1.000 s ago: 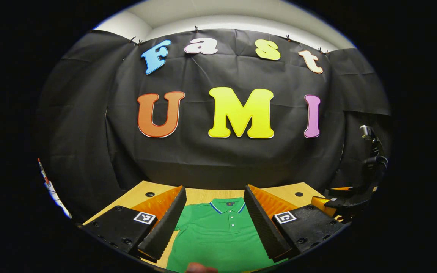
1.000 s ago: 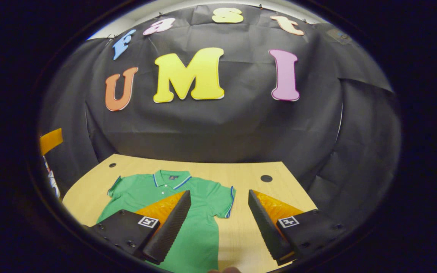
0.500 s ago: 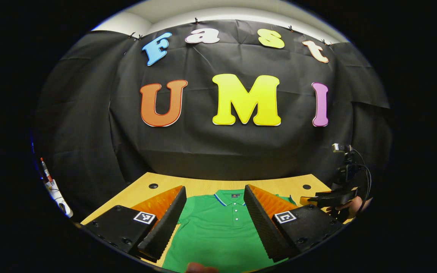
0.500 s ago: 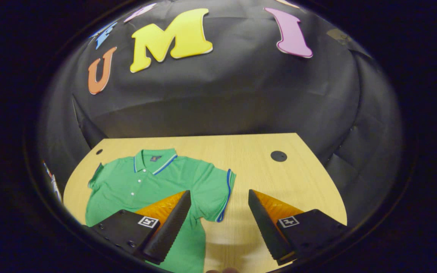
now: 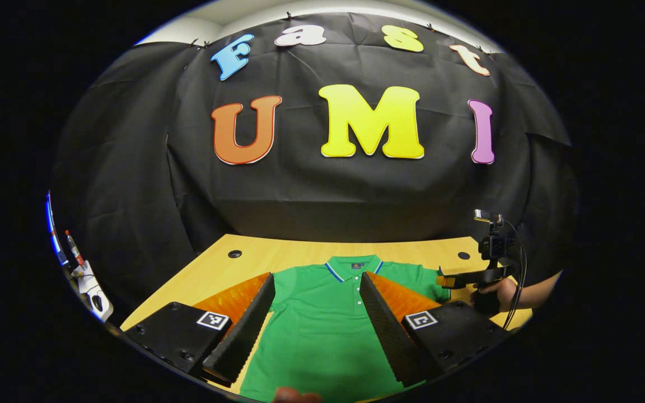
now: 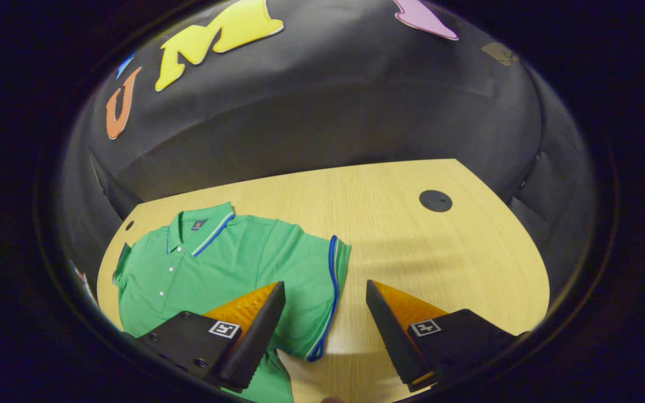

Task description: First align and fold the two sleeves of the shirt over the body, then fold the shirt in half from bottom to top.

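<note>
On the tabletop [image 6: 412, 246], a green polo shirt [image 6: 216, 268] lies flat, front up, collar toward the far edge by the booth's black wall, both sleeves spread out unfolded. Right sleeve [image 6: 322, 280] has a blue-trimmed cuff and lies on bare wood. Right claw [image 6: 322, 313]: jaws wide apart, holding nothing, hovering over that sleeve's cuff; one finger over green cloth, the other over wood. Left claw [image 5: 314, 313]: jaws wide apart, empty, above the shirt's [image 5: 328, 324] chest, straddling the button placket. In the left gripper view the right claw [image 5: 457, 280] and its hand [image 5: 493, 294] sit near the tabletop's right edge.
</note>
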`<move>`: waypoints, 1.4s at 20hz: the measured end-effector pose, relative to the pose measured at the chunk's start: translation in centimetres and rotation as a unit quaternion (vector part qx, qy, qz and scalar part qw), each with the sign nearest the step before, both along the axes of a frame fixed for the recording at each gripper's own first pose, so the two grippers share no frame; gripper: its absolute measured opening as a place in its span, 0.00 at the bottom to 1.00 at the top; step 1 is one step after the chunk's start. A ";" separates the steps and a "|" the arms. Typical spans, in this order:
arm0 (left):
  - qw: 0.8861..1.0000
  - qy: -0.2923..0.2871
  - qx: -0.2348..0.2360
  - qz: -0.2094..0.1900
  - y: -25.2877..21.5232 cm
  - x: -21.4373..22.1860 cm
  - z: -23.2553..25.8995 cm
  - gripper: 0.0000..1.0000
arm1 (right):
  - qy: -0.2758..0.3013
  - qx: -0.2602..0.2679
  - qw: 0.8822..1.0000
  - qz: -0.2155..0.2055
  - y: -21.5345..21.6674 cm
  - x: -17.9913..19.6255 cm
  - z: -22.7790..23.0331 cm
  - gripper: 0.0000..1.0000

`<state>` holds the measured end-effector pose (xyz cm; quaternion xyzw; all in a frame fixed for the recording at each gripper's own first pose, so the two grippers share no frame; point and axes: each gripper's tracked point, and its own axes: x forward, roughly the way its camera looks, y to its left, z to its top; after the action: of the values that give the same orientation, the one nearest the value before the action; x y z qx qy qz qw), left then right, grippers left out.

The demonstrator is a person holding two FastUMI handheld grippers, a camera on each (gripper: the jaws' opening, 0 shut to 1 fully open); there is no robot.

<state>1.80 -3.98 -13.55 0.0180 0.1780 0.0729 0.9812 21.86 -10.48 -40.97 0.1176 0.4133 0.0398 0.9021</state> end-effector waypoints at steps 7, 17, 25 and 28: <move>1.000 0.009 0.014 0.005 0.5 -0.7 0.2 0.98 | 0.013 -0.045 0.999 -0.013 -1.3 0.8 -1.4 0.11; 0.999 0.010 0.002 0.048 4.2 -2.3 0.0 0.98 | -0.029 0.006 0.999 -0.011 1.9 1.6 5.6 0.03; 0.996 0.011 -0.007 0.090 8.3 -5.1 0.4 0.98 | -0.039 0.006 0.998 0.054 11.6 2.0 7.4 0.03; 0.994 0.012 -0.006 0.108 10.1 -6.4 0.6 0.98 | -0.029 0.003 0.997 0.066 14.2 2.0 6.7 0.03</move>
<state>-4.64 6.14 -12.99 -0.0065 0.1914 0.1773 0.9654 23.82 3.71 -34.31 0.0917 0.3935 0.1037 0.9088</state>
